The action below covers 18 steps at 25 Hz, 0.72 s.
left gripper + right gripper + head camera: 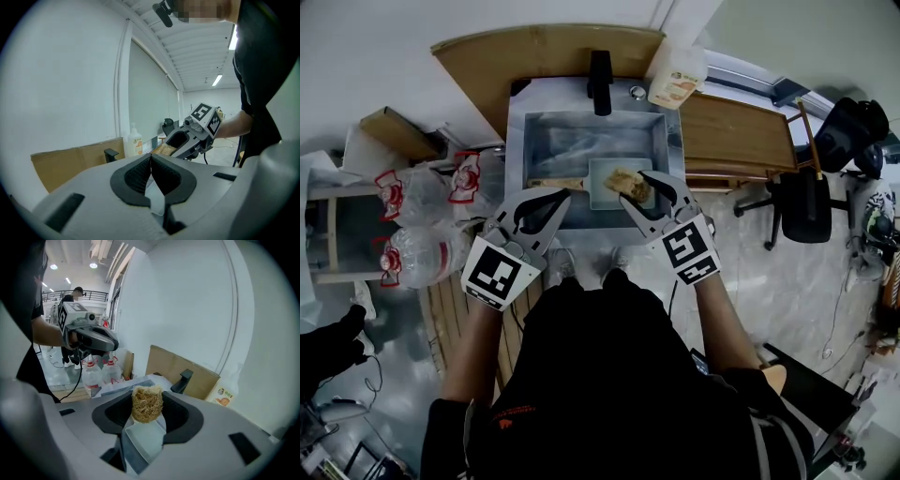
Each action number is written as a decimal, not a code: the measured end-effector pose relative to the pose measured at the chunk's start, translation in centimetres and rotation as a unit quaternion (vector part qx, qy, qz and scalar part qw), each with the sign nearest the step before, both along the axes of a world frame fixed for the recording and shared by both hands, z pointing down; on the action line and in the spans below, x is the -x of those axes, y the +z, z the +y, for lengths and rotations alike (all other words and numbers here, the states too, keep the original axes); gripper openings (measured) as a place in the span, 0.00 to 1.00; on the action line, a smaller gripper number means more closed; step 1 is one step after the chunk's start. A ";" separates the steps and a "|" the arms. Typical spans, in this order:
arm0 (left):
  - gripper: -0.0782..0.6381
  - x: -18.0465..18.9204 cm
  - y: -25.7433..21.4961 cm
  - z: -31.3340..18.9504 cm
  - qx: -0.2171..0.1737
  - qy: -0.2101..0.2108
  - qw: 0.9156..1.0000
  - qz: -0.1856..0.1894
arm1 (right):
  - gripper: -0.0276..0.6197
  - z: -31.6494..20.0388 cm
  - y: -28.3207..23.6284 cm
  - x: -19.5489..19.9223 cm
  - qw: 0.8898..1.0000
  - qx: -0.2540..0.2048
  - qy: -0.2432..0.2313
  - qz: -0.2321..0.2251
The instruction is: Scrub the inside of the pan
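A pale square pan [607, 178] with a wooden handle [553, 184] lies in the steel sink [546, 131]. My right gripper [643, 180] hovers over the pan, shut on a tan fibrous scrubber [628, 185]. That scrubber [146, 404] fills the jaws of the right gripper [147, 405] in the right gripper view, with the pan's pale rim [143, 439] showing below it. My left gripper [565, 196] is just left of the pan near the handle, shut with nothing in it. The left gripper view shows its own gripper [151, 161] with both pads touching, and the right gripper [197, 131] ahead.
A black faucet [600, 82] and a soap bottle [675, 84] stand behind the sink. Brown cardboard [544, 52] leans at the back wall. A wooden counter [731, 131] lies to the right. Large water bottles [422, 253] sit on the floor left; an office chair [806, 202] is right.
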<state>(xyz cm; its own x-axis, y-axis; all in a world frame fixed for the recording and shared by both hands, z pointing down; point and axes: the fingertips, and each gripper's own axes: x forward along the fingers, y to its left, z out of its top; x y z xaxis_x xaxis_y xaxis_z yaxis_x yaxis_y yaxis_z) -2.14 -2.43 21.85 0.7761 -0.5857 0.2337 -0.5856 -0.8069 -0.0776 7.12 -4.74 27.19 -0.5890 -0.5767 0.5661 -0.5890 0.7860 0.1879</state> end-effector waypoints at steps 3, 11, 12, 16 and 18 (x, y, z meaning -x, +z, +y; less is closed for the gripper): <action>0.13 0.0 -0.1 0.0 0.000 0.002 1.000 0.003 | 0.34 0.1 -1.0 0.2 1.000 -0.010 0.007 -0.016; 0.13 -0.1 -0.2 0.0 0.004 0.005 1.000 0.012 | 0.34 0.2 -1.9 0.7 0.999 -0.020 0.011 -0.032; 0.13 -0.1 -0.1 0.0 0.004 0.005 1.000 0.013 | 0.34 0.2 -1.9 0.8 0.999 -0.021 0.010 -0.032; 0.13 -0.3 -0.1 0.0 0.006 0.007 1.000 0.015 | 0.34 0.4 -1.9 1.1 0.999 -0.022 0.003 -0.028; 0.13 -0.4 -0.1 0.0 0.007 0.008 1.000 0.017 | 0.34 0.5 -1.8 1.2 0.999 -0.021 0.002 -0.024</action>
<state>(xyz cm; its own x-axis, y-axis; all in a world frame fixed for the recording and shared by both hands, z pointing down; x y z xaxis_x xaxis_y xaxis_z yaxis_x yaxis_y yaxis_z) -1.78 -2.43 21.79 0.7925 -0.5706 0.2153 -0.5752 -0.8167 -0.0468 5.97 -4.25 25.43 -0.6127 -0.6016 0.5125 -0.6014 0.7757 0.1916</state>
